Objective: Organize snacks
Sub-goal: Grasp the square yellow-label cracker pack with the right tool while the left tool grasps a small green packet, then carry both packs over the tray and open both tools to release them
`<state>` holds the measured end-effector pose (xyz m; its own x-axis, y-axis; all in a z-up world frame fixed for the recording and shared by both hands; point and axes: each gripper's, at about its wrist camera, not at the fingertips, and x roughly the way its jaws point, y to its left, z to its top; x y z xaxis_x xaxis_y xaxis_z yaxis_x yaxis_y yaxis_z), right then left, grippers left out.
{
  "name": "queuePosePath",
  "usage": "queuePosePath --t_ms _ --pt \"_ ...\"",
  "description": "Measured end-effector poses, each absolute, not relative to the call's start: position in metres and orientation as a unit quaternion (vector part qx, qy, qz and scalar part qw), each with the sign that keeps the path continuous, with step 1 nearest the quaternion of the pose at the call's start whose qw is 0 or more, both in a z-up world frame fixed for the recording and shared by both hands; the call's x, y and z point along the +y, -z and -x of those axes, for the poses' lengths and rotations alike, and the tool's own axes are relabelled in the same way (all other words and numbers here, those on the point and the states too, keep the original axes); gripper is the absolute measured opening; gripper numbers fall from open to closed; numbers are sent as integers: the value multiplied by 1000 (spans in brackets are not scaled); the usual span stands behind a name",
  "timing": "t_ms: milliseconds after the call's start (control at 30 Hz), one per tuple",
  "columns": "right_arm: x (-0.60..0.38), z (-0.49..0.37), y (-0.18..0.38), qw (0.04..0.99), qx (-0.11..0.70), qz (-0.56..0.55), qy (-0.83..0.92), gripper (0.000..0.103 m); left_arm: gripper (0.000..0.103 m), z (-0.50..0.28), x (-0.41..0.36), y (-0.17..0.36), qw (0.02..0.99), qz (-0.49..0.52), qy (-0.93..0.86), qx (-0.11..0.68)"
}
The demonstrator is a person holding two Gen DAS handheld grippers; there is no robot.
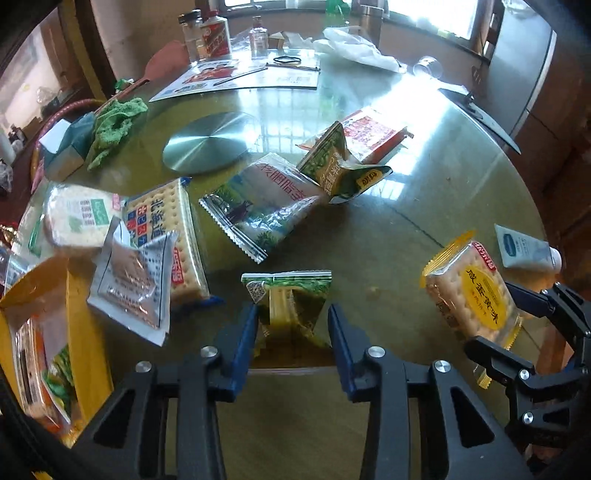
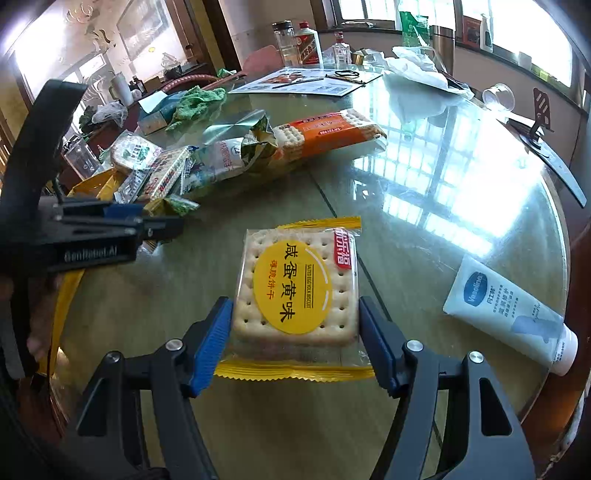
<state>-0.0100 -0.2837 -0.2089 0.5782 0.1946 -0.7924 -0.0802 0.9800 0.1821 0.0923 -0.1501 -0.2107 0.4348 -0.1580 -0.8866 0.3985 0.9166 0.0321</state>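
My right gripper [image 2: 295, 332] is shut on a yellow salted egg yolk biscuit pack [image 2: 297, 291], held just above the glass table; the pack also shows in the left wrist view [image 1: 469, 291]. My left gripper [image 1: 291, 332] is open, its fingers either side of a small green snack packet [image 1: 291, 299] on the table. Further snacks lie beyond: a blue cracker pack [image 1: 166, 236], a silver sachet [image 1: 133, 284], a rice cake pack [image 1: 77, 218], a clear-green bag [image 1: 258, 206], a green pouch [image 1: 336, 166], an orange-red cracker pack [image 1: 369, 133]. A yellow bag [image 1: 48, 332] with snacks sits at left.
A round glass table [image 1: 388, 229] with a metal turntable disc [image 1: 210, 142]. A Vaseline tube [image 2: 509, 310] lies at right near the edge. A green cloth [image 1: 114, 125], tissue box [image 1: 62, 147], bottles [image 1: 214, 35], leaflets [image 1: 240, 75] and a white plastic bag [image 1: 354, 46] stand behind.
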Motion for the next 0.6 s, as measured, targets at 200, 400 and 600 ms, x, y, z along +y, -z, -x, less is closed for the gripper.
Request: queuePosePath --t_ms 200,400,600 --pt "-281 10 211 888 451 -55 -74 69 29 -90 -138 210 853 -80 145 495" --pt "-278 16 211 890 445 -51 -78 68 26 -38 -119 196 874 -33 143 463" --pt "-270 26 210 888 441 -77 -108 68 25 8 -80 187 879 55 145 452"
